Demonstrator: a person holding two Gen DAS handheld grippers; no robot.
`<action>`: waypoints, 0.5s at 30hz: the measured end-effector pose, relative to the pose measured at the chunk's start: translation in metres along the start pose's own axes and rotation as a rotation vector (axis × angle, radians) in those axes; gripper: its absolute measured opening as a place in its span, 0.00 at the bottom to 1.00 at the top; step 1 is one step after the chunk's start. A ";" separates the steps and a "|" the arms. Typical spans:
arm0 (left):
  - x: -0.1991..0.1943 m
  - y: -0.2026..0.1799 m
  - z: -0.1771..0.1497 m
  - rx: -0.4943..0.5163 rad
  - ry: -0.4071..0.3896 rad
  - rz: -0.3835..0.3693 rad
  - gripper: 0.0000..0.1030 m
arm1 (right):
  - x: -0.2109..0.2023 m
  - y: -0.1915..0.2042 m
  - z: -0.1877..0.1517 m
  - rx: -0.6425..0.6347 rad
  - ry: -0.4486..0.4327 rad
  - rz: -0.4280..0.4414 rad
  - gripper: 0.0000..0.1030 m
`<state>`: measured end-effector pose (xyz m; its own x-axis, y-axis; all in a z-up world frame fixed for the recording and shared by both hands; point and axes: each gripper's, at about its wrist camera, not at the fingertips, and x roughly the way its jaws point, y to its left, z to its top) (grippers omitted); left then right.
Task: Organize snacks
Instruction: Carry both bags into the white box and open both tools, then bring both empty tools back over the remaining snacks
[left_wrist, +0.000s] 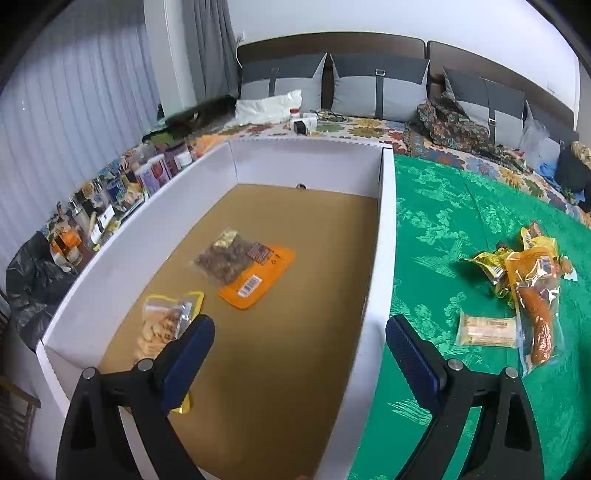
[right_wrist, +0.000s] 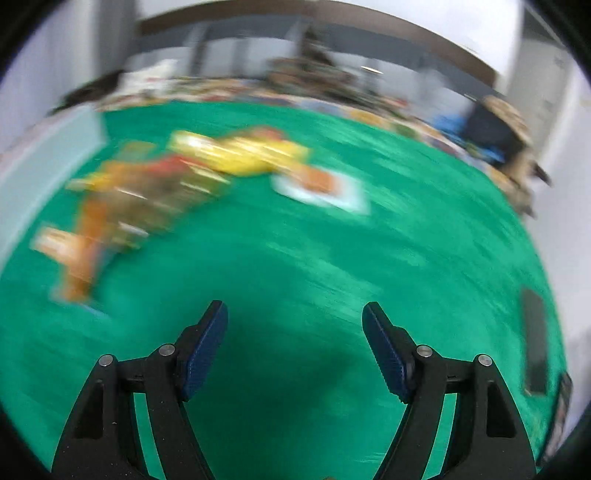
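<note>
Right gripper (right_wrist: 294, 347), jaws apart and empty, hangs over green cloth (right_wrist: 332, 258); the snack pile (right_wrist: 155, 188) lies ahead to its left. Left gripper (left_wrist: 300, 354), also apart, straddles the box wall (left_wrist: 373, 295), 2 packets inside.

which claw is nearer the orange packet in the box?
Left. The left claw hangs open over the box, the orange packet just ahead. The right claw is open over the green cloth, outside the box.
</note>
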<state>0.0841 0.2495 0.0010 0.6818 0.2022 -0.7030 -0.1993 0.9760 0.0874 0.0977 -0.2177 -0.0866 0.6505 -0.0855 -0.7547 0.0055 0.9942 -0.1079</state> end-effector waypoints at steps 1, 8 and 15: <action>-0.002 -0.001 -0.001 -0.021 0.007 -0.013 0.91 | 0.005 -0.018 -0.008 0.020 0.006 -0.030 0.76; -0.001 -0.015 -0.002 -0.028 0.033 -0.033 0.91 | 0.022 -0.068 -0.027 0.156 0.009 -0.027 0.77; -0.077 -0.060 -0.008 0.060 -0.299 0.208 0.97 | 0.026 -0.067 -0.025 0.190 0.026 0.028 0.83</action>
<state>0.0382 0.1752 0.0442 0.8086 0.4028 -0.4289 -0.3200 0.9128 0.2539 0.0953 -0.2885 -0.1150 0.6330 -0.0572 -0.7721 0.1324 0.9906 0.0351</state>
